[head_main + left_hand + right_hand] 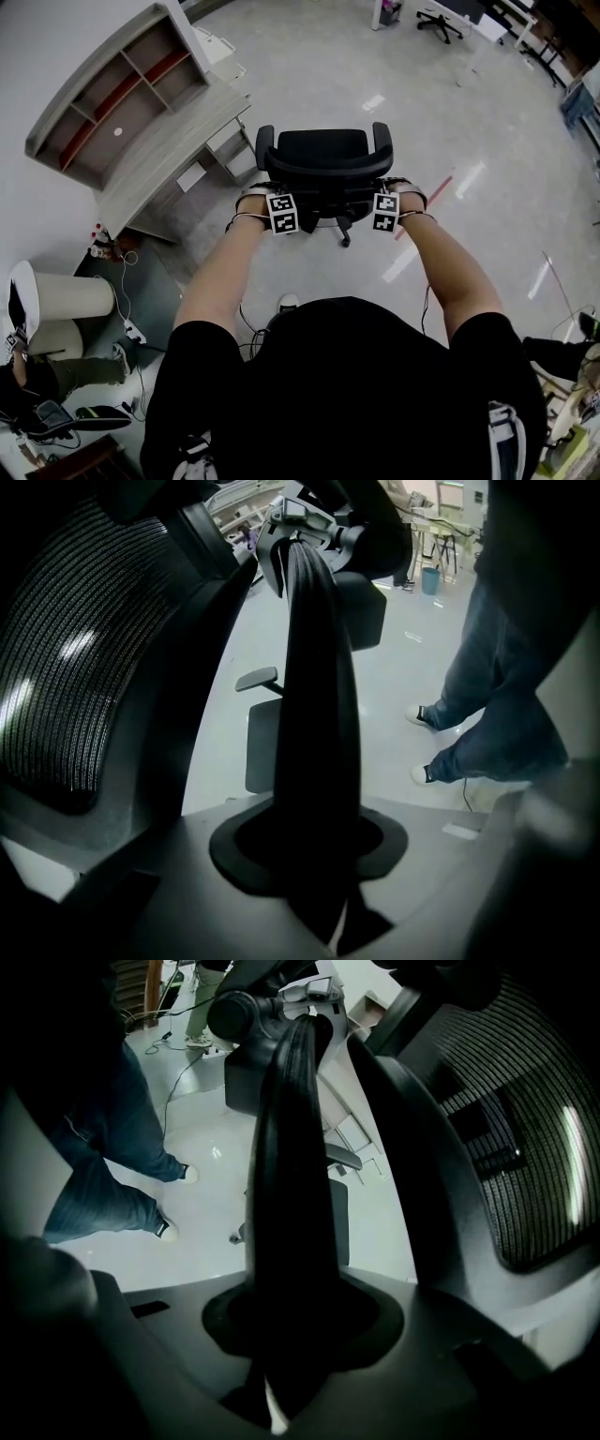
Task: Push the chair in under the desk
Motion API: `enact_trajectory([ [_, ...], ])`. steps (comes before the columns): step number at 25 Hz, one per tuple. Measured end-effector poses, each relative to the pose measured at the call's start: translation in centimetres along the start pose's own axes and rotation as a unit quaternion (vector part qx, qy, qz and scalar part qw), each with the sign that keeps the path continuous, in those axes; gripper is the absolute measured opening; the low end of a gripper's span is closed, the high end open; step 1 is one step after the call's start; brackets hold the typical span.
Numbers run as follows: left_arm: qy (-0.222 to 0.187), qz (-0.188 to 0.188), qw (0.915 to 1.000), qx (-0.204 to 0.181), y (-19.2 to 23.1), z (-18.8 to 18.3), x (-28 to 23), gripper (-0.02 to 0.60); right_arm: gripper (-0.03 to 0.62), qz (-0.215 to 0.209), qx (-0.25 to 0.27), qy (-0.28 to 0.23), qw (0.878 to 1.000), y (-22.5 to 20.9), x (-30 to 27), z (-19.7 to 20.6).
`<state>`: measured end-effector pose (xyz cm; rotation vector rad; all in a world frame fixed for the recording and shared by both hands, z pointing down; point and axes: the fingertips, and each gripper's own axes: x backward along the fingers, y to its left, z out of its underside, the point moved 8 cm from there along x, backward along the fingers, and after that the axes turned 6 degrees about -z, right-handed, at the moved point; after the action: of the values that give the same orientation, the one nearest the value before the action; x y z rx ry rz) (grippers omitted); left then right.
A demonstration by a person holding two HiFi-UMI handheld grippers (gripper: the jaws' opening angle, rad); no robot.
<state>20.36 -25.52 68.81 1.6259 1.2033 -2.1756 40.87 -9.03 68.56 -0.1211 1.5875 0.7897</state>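
The black office chair point(323, 167) stood on the open floor with its back to the person and its seat facing away. The grey wooden desk point(164, 155), topped by a shelf unit point(112, 94), lay ahead and to the left of the chair. It was set at an angle to the chair, with bare floor between them, so no part of the chair was under the desk.

The left gripper point(272, 199) sat against the left edge of the chair's back, and the right gripper point(389, 199) sat against the right edge at the same height. The person's forearms reached out to them.

In the left gripper view the fingers point(314, 714) were pressed together into one dark column, with only a thin pale slit at their base and nothing visible between them. The chair's mesh backrest point(66, 667) and its dark frame ran just beside the column on the left.

The right gripper view mirrored this. Its fingers point(291, 1213) were likewise closed flat against each other, with the chair's mesh point(525, 1138) and frame close on their right.

Legs in blue jeans point(487, 696) with sneakers showed behind the chair in both gripper views.

A strip of red tape point(441, 192) lay on the floor to the right of the chair. Two pale cylindrical bins point(70, 298) and a white power strip point(134, 330) lay well to the chair's left rear, and a second office chair point(441, 23) stood far beyond it.
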Motion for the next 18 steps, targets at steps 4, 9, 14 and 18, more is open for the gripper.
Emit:
enact_trajectory([
  [4,0.013,-0.003,0.9996,0.024,-1.7,0.1,1.0,0.1,0.101,-0.003,0.026,-0.01,1.0,0.3,0.2,-0.3],
  [9,0.029,-0.01,0.9981,0.054,-3.9,1.5,2.4,0.097,0.101,-0.004,0.059,-0.026,0.998,0.7,0.4,-2.1],
  [14,0.045,-0.017,0.9957,0.079,-6.0,3.6,3.7,0.095,0.101,-0.004,0.088,-0.039,0.995,1.2,0.4,-4.7],
  [18,0.057,-0.024,0.993,0.1,-7.6,5.1,4.5,0.094,0.101,-0.002,0.112,-0.05,0.993,1.5,0.1,-6.6],
])
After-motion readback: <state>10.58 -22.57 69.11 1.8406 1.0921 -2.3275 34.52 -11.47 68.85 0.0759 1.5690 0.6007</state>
